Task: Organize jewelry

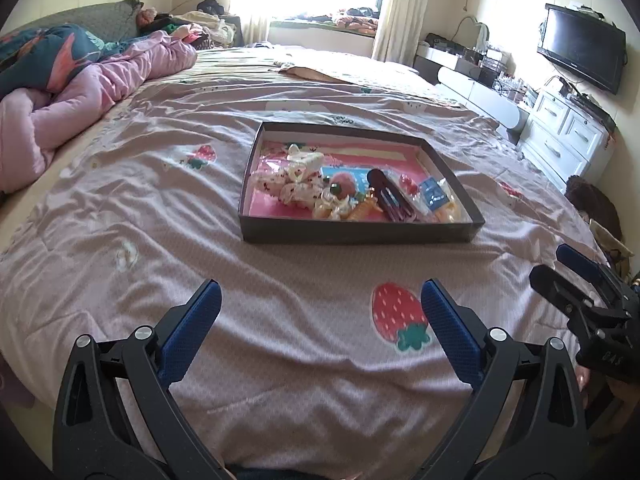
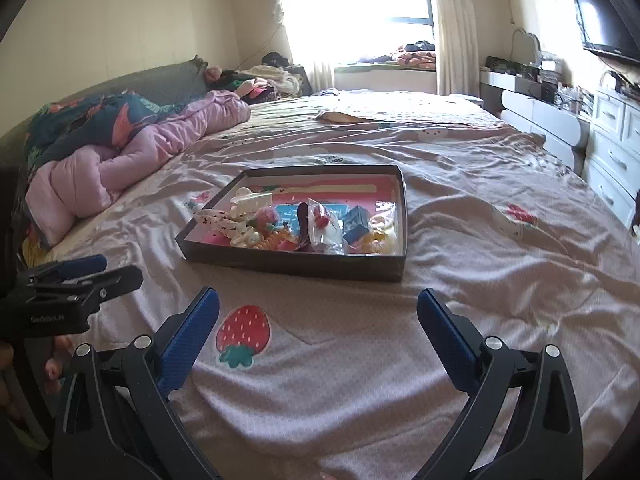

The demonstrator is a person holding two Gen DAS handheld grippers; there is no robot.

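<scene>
From my left wrist camera I see the dark tray (image 1: pixel 362 236) on the pink bedspread (image 1: pixel 120 208), well ahead of my left gripper (image 1: pixel 320 300), whose blue pads stand wide apart with nothing between them. That view shows the tray's contents laid out across its width: a white floral hair tie (image 1: pixel 288 188), a dark hair clip (image 1: pixel 390 196) and a blue card packet (image 1: pixel 434 192). My right wrist camera shows the tray (image 2: pixel 296 266) from its near corner, with the clear packet (image 2: pixel 326 228) standing up (its contents are too small to tell). My right gripper (image 2: pixel 318 312) also hangs wide open and empty, low over the strawberry print (image 2: pixel 242 334). Both grippers point toward the tray, side by side.
</scene>
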